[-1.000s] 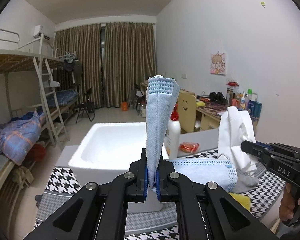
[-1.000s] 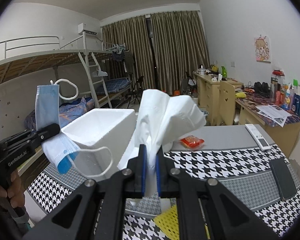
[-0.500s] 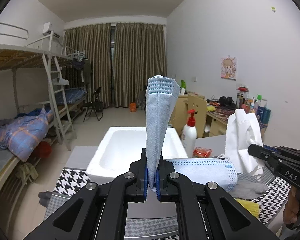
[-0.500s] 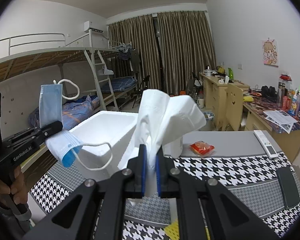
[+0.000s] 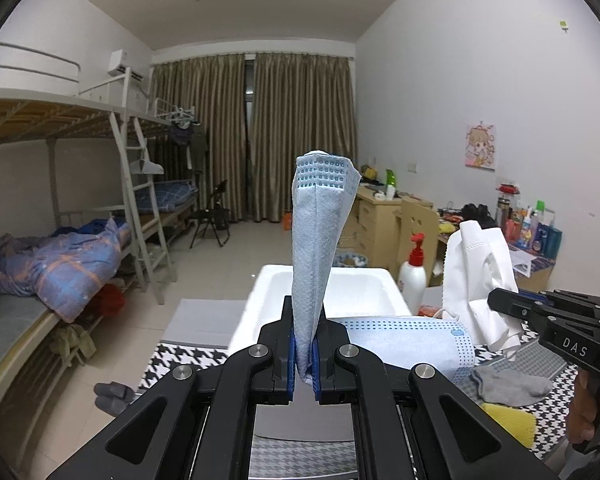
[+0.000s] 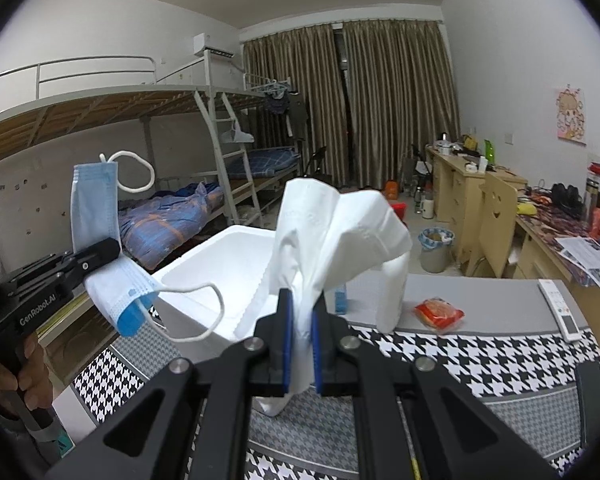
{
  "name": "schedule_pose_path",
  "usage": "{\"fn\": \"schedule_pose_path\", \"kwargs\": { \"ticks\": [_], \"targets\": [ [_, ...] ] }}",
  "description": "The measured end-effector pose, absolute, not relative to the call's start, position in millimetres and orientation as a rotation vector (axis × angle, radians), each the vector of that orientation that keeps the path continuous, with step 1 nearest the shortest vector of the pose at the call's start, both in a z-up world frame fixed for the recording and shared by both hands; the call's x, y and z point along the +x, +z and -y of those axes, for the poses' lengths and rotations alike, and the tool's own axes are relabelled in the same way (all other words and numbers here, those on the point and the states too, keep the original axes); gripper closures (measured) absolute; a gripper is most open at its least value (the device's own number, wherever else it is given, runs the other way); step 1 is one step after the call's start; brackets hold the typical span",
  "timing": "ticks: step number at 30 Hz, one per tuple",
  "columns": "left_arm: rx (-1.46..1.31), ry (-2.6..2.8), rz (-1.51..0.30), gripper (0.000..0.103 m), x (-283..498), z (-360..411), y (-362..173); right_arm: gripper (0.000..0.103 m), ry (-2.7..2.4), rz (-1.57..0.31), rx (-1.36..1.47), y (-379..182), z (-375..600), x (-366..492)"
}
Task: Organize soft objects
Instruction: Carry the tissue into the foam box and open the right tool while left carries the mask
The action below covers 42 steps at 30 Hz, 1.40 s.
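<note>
**Mask and tissue held over the white box**

The left gripper [image 5: 304,364] pinches a blue face mask [image 5: 320,240] tight in its fingers. The mask is thin and soft, folded, with tiny dots and white ear loops. The right gripper [image 6: 300,344] squeezes a crumpled white tissue [image 6: 332,232]. Both are held up near the white foam box [image 6: 220,268], which sits on the checked worktop [image 6: 480,356]. A grey sock [image 5: 512,386] lies there too.
</note>
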<state>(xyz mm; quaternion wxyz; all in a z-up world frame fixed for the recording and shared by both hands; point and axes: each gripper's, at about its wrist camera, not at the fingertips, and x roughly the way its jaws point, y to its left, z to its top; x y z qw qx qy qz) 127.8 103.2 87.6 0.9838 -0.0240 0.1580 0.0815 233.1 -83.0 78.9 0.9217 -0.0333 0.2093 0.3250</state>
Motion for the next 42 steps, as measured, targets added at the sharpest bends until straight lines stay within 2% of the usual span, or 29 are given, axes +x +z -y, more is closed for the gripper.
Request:
{"fn": "schedule_pose_path", "kwargs": {
  "ticks": [21,42],
  "targets": [
    [-0.089,0.301,-0.315,0.097,113,-136,85,0.092,0.769,-0.450,-0.123,79,31,256],
    [-0.128,0.350,-0.305,0.097,106,-163,81,0.092,0.816,-0.568,-0.143,61,-10,284]
  ]
}}
